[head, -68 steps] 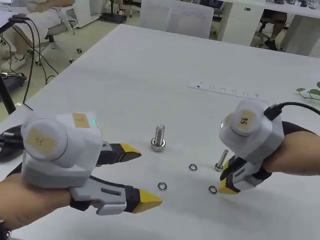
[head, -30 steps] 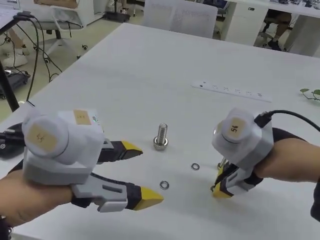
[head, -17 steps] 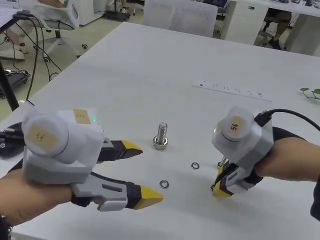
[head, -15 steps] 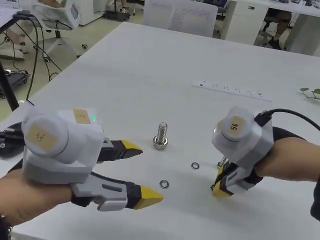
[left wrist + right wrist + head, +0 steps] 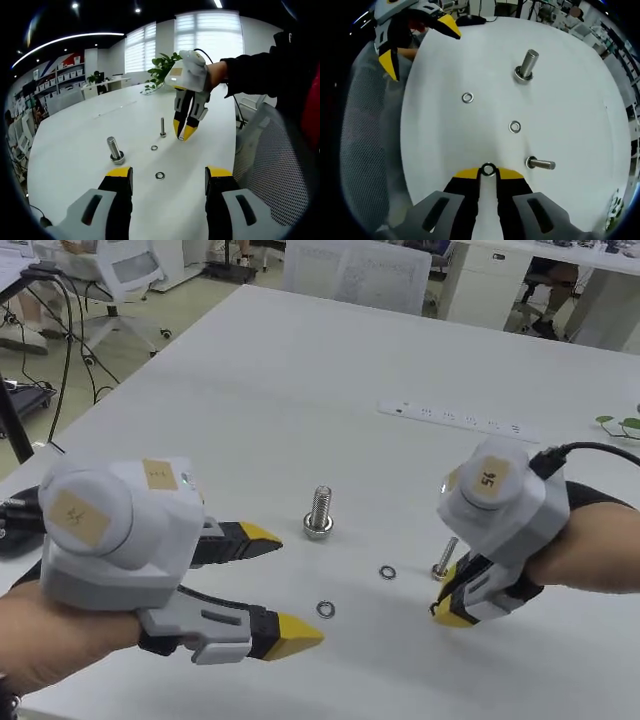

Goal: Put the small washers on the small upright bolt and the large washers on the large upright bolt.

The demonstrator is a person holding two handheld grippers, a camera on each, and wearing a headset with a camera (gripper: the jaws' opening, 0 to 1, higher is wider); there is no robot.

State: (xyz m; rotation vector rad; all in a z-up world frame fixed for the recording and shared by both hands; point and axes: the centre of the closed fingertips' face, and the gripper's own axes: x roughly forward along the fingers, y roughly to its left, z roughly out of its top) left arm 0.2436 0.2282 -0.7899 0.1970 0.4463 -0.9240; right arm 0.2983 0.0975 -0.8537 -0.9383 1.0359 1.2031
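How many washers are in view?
3. One washer is pinched in the right gripper, one lies near the small bolt, one nearer the left gripper. Others may sit hidden at the large bolt's base.

**Head view.** A round tan sticker [image 5: 488,480] sits on the top cap of my right gripper [image 5: 447,616]. It bears two dark handwritten digits, which read 56 one way up and 95 the other; I cannot tell which is meant.

A second round tan sticker [image 5: 78,518] sits on the cap of my left gripper [image 5: 281,585]. Its marks are too faint for me to read.

A square tan label [image 5: 158,475] on top of the same housing also carries pale marks that I cannot read.

**Left gripper view.** A coloured wall graphic [image 5: 70,59] is too blurred to read.
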